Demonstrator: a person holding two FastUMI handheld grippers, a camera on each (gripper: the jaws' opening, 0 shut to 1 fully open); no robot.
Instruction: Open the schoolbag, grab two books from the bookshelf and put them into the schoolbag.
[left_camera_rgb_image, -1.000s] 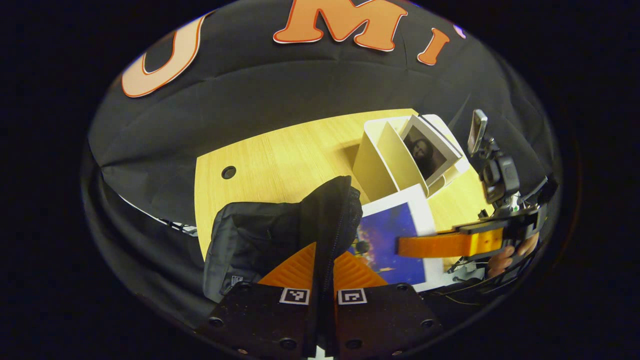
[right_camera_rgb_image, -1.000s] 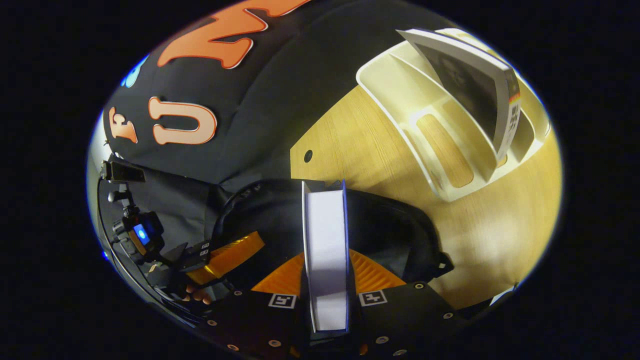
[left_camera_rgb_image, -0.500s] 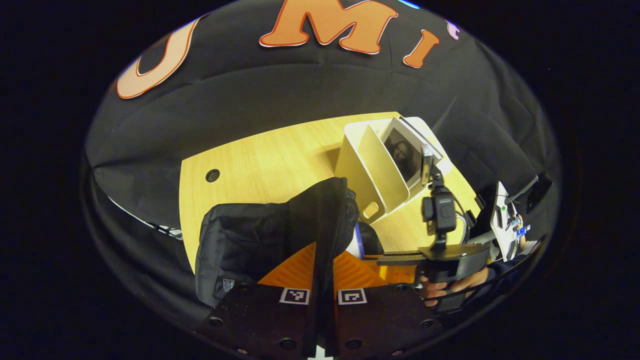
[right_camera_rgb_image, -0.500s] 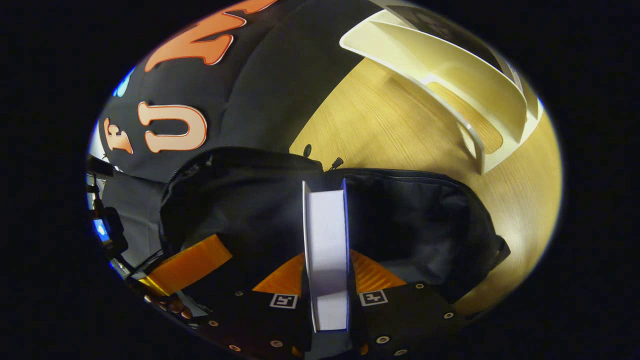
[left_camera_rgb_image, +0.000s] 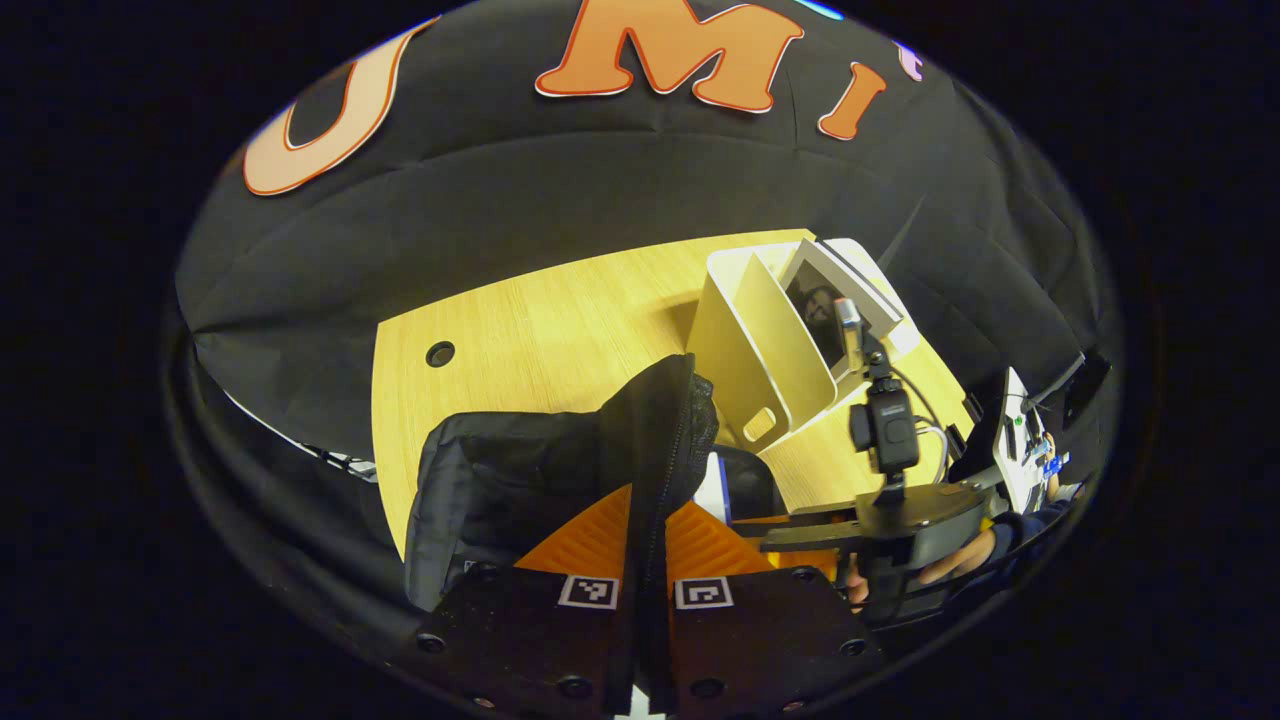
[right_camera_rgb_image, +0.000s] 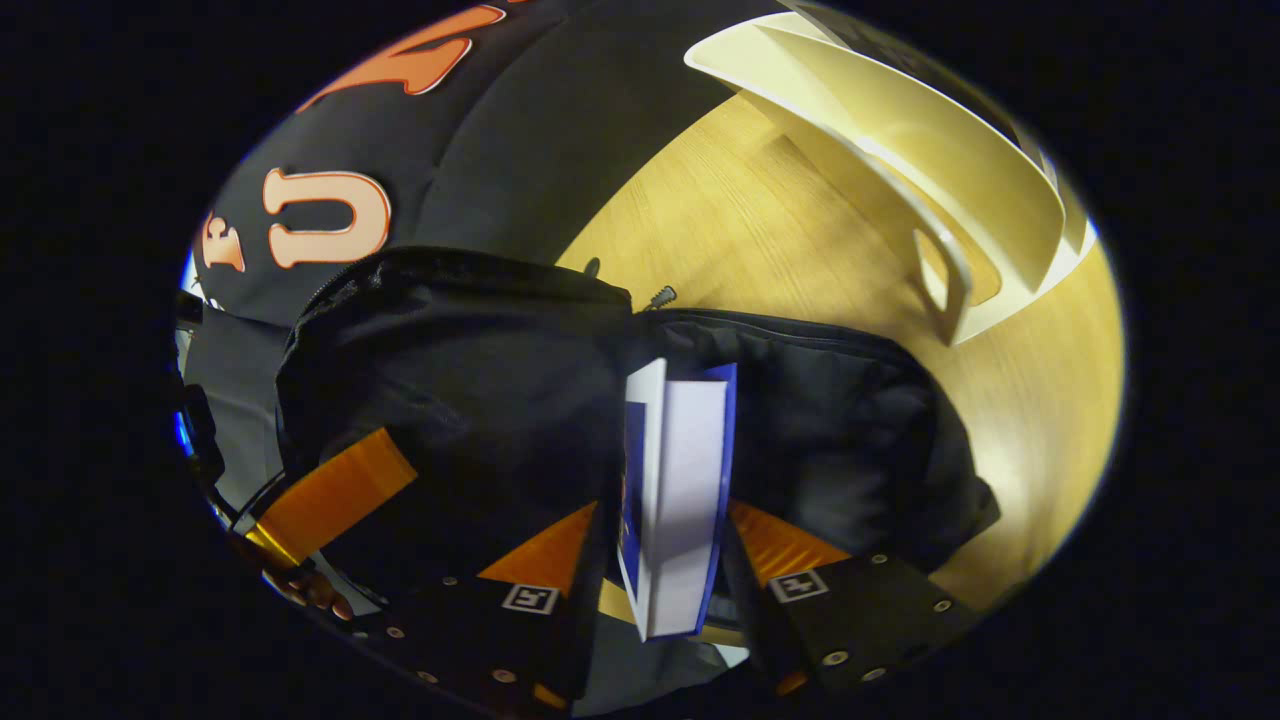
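The black schoolbag (left_camera_rgb_image: 520, 480) lies on the wooden table, and my left gripper (left_camera_rgb_image: 655, 500) is shut on its zipped flap edge, holding it up. In the right gripper view the bag (right_camera_rgb_image: 470, 350) gapes open below. A blue-covered book (right_camera_rgb_image: 680, 490) stands tilted in the opening between the spread fingers of my right gripper (right_camera_rgb_image: 662, 508), which is open. A sliver of that book (left_camera_rgb_image: 712, 485) shows past the flap. The white bookshelf (left_camera_rgb_image: 750, 350) holds a second book with a portrait cover (left_camera_rgb_image: 830, 300).
The right gripper's body (left_camera_rgb_image: 900, 510) and the hand (left_camera_rgb_image: 950, 565) holding it sit at the right in the left gripper view. The bookshelf (right_camera_rgb_image: 900, 150) stands close beyond the bag. Bare table (right_camera_rgb_image: 760, 230) lies between them, with a cable hole (left_camera_rgb_image: 440, 353).
My right gripper's fingers have spread apart and the blue book has tipped to the right, loose between them, over the bag's opening. The left gripper keeps its hold on the flap.
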